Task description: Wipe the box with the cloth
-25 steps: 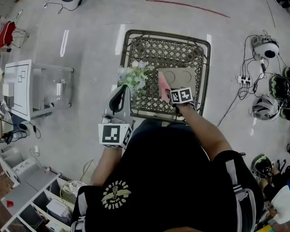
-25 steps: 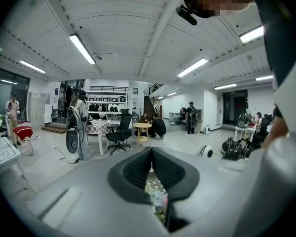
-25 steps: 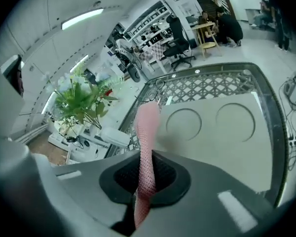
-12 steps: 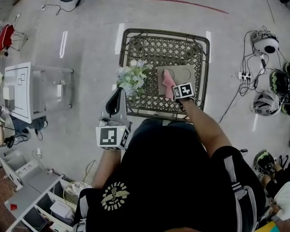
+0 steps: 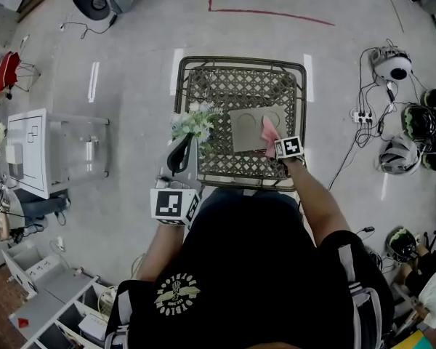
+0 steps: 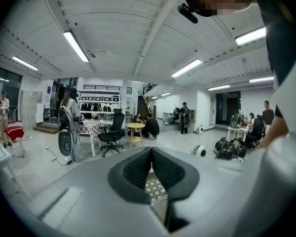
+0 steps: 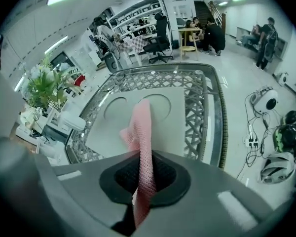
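Note:
A flat beige box [image 5: 247,128] with two circle outlines lies on the lattice-top metal table [image 5: 236,86]. My right gripper [image 5: 275,138] is shut on a pink cloth [image 5: 269,130], which rests on the box's right circle. In the right gripper view the pink cloth [image 7: 141,127] runs out from between the jaws onto the box [image 7: 163,117]. My left gripper [image 5: 182,141] is held at the table's near left edge beside the flowers, off the box. In the left gripper view its pads [image 6: 138,169] meet with nothing between them, and it points up into the room.
A bunch of white-green artificial flowers [image 5: 193,122] stands on the table left of the box. Helmets [image 5: 398,155] and a power strip [image 5: 363,116] with cables lie on the floor to the right. A white cabinet [image 5: 36,150] stands to the left. People sit far off [image 6: 148,126].
My right gripper has dragged the pink cloth across the box from its left edge to its right circle. The left gripper has stayed in place.

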`<state>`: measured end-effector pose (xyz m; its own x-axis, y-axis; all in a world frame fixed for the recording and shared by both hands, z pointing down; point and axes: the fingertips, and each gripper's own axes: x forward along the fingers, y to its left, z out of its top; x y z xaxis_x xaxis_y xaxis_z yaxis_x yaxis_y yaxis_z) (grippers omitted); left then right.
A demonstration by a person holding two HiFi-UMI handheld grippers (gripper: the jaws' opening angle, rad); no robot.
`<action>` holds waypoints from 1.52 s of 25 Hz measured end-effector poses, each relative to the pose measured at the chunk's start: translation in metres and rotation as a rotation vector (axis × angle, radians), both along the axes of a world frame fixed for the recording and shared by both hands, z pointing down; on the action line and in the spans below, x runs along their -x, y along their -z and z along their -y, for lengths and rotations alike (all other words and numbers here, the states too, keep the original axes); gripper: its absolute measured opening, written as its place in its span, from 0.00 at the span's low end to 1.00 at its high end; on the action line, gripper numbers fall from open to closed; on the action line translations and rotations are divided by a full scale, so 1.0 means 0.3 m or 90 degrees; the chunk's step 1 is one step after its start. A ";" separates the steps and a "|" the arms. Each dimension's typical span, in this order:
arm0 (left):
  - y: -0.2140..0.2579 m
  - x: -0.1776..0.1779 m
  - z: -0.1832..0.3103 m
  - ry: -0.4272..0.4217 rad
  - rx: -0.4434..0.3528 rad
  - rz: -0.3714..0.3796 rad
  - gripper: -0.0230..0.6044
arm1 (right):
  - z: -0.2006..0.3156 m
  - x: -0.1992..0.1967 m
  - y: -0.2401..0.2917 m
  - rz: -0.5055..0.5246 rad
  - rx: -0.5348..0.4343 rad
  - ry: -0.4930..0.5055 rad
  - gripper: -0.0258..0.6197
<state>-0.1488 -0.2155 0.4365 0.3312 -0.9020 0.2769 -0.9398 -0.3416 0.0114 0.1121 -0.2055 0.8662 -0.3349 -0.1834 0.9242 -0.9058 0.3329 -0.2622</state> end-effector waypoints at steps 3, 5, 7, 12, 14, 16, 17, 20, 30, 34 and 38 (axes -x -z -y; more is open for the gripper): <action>0.013 -0.046 0.012 -0.015 -0.007 -0.004 0.04 | -0.018 -0.116 -0.005 -0.024 0.000 -0.030 0.06; 0.027 -0.080 0.026 -0.026 -0.014 -0.005 0.04 | -0.023 -0.186 0.001 -0.037 -0.003 -0.045 0.06; 0.034 -0.111 0.034 -0.036 -0.021 -0.006 0.04 | -0.031 -0.238 0.018 -0.036 -0.013 -0.057 0.06; 0.044 -0.159 0.037 -0.040 -0.031 -0.011 0.04 | -0.029 -0.280 0.161 0.055 -0.102 -0.106 0.06; 0.054 -0.170 0.033 -0.038 -0.036 -0.013 0.04 | -0.033 -0.291 0.247 0.092 -0.139 -0.123 0.06; 0.061 -0.177 0.028 -0.034 -0.039 -0.017 0.04 | -0.046 -0.303 0.326 0.115 -0.166 -0.131 0.06; 0.063 -0.181 0.027 -0.033 -0.039 -0.019 0.04 | -0.053 -0.314 0.358 0.121 -0.178 -0.132 0.06; 0.070 -0.199 0.026 -0.031 -0.039 -0.022 0.04 | -0.062 -0.354 0.435 0.134 -0.209 -0.144 0.06; 0.094 -0.282 -0.008 -0.034 -0.046 -0.035 0.04 | -0.047 -0.446 0.848 0.170 -0.376 -0.136 0.06; 0.107 -0.306 -0.016 -0.030 -0.053 -0.033 0.04 | -0.048 -0.460 1.106 0.215 -0.471 -0.139 0.06; 0.122 -0.315 -0.020 -0.025 -0.058 -0.031 0.04 | -0.062 -0.448 1.332 0.248 -0.555 -0.120 0.06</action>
<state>-0.0542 -0.2094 0.4000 0.3775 -0.9088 0.1775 -0.9249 -0.3794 0.0245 0.2465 -0.1870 0.4666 -0.4837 -0.8327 0.2695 -0.8661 0.4109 -0.2846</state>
